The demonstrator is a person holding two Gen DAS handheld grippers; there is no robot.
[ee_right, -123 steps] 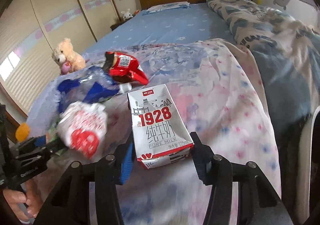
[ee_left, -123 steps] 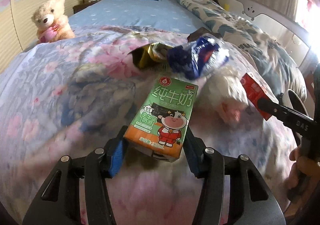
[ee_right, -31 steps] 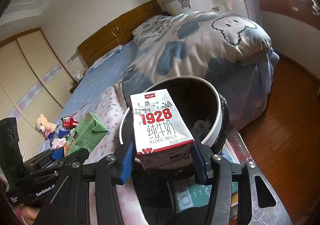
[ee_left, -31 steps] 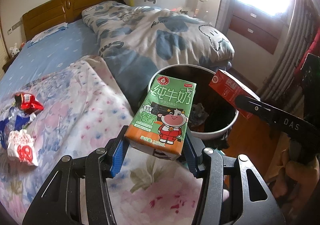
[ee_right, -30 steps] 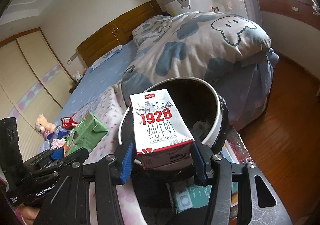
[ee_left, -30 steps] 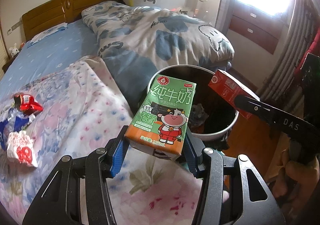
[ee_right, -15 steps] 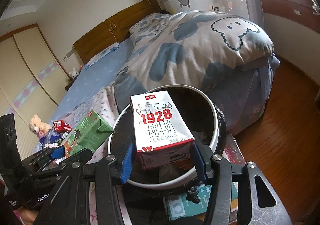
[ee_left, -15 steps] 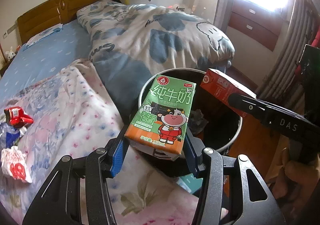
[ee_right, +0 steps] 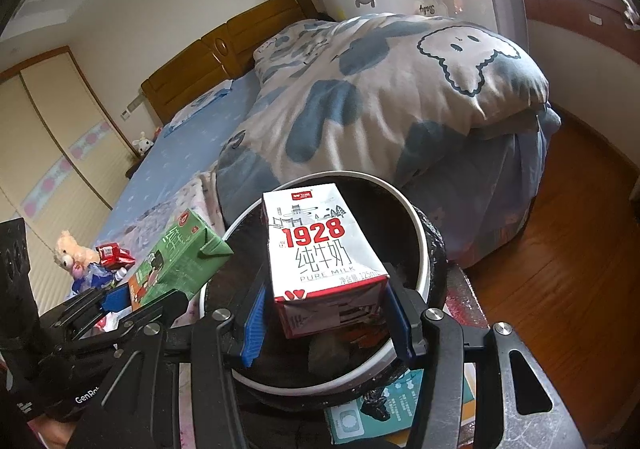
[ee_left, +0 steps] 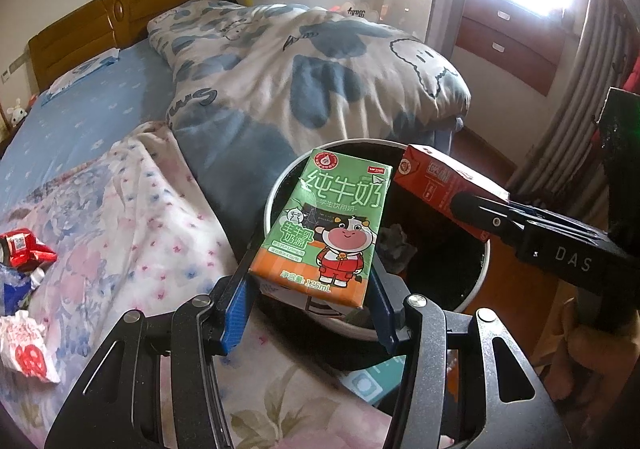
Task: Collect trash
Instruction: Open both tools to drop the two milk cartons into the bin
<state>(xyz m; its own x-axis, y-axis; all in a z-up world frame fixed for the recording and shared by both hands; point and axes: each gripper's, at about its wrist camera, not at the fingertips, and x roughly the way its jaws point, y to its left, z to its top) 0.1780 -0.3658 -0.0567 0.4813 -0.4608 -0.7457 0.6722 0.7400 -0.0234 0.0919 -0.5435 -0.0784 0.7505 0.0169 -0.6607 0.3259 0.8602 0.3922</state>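
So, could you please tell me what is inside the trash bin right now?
Inside the trash bin there is a black liner and some dark grey crumpled trash. The green milk carton and the white milk carton, held in front of it, cover much of the bottom.

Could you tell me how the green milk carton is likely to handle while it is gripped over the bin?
The green carton probably stays stiff: its faces look flat between the left fingers. It seems light, perhaps empty, since a side grip holds it tilted. Its printed faces look smooth, so it may slide out readily.
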